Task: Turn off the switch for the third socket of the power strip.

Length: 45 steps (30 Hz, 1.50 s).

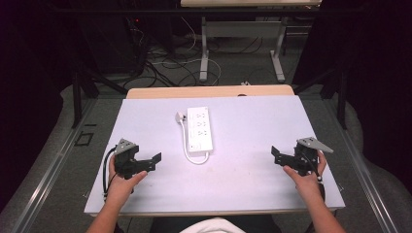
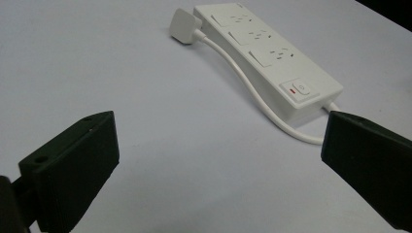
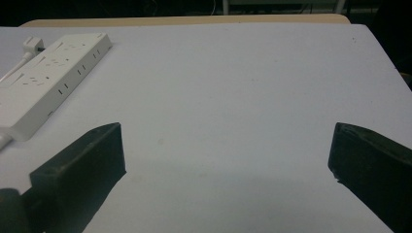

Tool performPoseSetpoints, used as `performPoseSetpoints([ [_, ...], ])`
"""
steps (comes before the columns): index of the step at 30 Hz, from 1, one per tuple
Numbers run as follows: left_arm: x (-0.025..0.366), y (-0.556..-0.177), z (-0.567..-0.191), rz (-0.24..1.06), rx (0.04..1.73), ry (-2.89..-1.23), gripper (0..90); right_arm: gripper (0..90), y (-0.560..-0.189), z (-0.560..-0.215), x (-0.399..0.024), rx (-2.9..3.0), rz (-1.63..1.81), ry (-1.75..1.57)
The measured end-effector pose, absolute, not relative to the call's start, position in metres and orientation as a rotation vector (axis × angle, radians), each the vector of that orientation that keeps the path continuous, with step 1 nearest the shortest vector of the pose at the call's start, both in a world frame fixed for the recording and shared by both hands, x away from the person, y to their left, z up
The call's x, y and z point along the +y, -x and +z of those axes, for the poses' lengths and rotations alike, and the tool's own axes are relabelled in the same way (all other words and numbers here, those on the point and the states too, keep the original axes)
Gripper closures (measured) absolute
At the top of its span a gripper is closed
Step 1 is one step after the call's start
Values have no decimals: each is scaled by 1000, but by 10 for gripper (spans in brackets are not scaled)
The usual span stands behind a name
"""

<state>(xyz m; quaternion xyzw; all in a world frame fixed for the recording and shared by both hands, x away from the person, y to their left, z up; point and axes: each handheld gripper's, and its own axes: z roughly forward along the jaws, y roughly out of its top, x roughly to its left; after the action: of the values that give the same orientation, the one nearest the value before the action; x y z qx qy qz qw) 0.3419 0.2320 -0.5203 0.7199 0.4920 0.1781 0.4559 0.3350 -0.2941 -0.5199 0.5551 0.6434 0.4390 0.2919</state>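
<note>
A white power strip (image 1: 200, 130) lies in the middle of the pale table (image 1: 252, 170), its cable (image 1: 187, 145) looping back along its left side to a white plug (image 1: 180, 116). My left gripper (image 1: 154, 161) rests near the table's front left, held by a hand, jaws spread wide with nothing between them. In the left gripper view the power strip (image 2: 272, 63) and plug (image 2: 184, 26) lie ahead and to the right. My right gripper (image 1: 276, 155) sits near the front right, open and empty. The right gripper view has the power strip (image 3: 43, 77) at far left.
A wooden strip (image 1: 209, 91) edges the table's far side. Beyond it stand table legs (image 1: 204, 53) and tangled cables (image 1: 170, 63) on the floor. Dark curtains close off both sides. Bare table surface lies between the two grippers.
</note>
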Motion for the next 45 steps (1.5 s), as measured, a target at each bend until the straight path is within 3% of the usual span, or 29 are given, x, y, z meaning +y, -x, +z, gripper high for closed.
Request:
performPoseSetpoints([
  [27,223,-345,-518,386,1215,-1761,22,0,-336,-527,-286,1743,1150,-1464],
  [45,203,-358,-489,384,1142,-1782,32,0,-335,-526,-283,1754,1139,-1443],
])
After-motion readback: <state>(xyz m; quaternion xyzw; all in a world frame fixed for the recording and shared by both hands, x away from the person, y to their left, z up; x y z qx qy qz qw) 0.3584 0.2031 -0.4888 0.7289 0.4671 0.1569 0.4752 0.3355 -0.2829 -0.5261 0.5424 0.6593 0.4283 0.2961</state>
